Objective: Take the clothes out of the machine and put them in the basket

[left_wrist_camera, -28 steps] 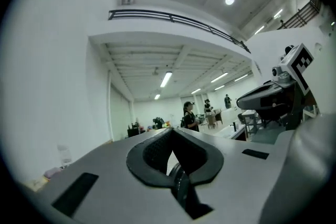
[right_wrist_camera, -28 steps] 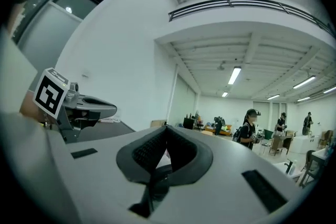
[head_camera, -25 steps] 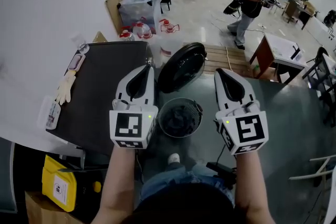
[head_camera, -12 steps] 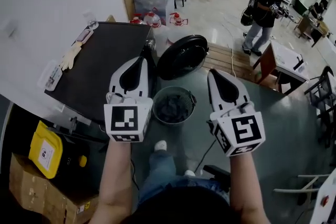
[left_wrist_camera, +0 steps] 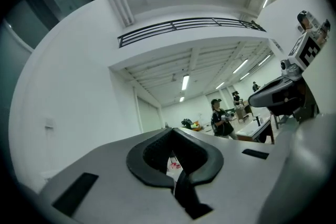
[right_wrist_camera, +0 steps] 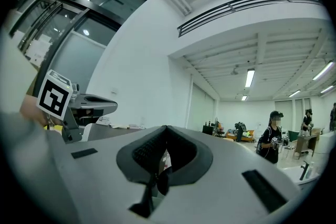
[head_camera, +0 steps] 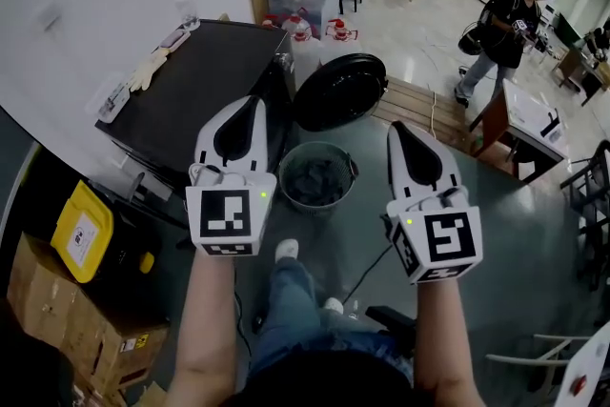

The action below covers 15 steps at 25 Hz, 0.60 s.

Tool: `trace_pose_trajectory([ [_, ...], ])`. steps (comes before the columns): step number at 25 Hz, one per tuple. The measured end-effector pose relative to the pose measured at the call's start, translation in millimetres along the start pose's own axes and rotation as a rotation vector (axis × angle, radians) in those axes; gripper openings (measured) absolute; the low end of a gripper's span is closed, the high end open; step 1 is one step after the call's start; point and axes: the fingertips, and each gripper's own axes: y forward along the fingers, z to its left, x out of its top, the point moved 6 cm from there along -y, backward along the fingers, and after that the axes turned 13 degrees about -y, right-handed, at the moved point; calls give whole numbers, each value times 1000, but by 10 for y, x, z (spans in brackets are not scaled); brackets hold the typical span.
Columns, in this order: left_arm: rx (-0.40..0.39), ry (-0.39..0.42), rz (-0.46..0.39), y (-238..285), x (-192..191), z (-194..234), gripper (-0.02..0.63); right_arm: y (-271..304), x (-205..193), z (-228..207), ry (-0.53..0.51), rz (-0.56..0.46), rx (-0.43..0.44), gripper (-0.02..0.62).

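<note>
Evidently the dark clothes lie heaped in the round basket, which stands on the floor between the two tools and below them: just right of the left hand-held gripper and just left of the right hand-held gripper. Both have their jaws pressed together with nothing between them, and both reach forward about level, well above the basket.

Judging by the crumpled look, the clothes are soft, limp fabric, light, not fragile and not slippery. They would sag and trail when lifted, so a pinch on a raised fold near the top of the heap looks the best hold, with the second tool gathering whatever hangs.

As a bundle they show no long axis and point no particular way. The basket stands upright, mouth upward.

Ahead of the left hand-held gripper is the black machine, with its round door swung open ahead of the gap between the two tools. The drum's mouth is hidden, so I cannot tell whether any garment remains inside.
</note>
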Motion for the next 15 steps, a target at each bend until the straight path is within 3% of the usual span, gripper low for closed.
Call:
trace_pose_trajectory([
  [5, 26, -82, -13, -158, 18, 42, 3, -158, 10, -41, -33, 13, -14, 1],
  [15, 36, -74, 5, 180, 126, 484, 3, 228, 179, -175, -62, 51, -57, 2],
])
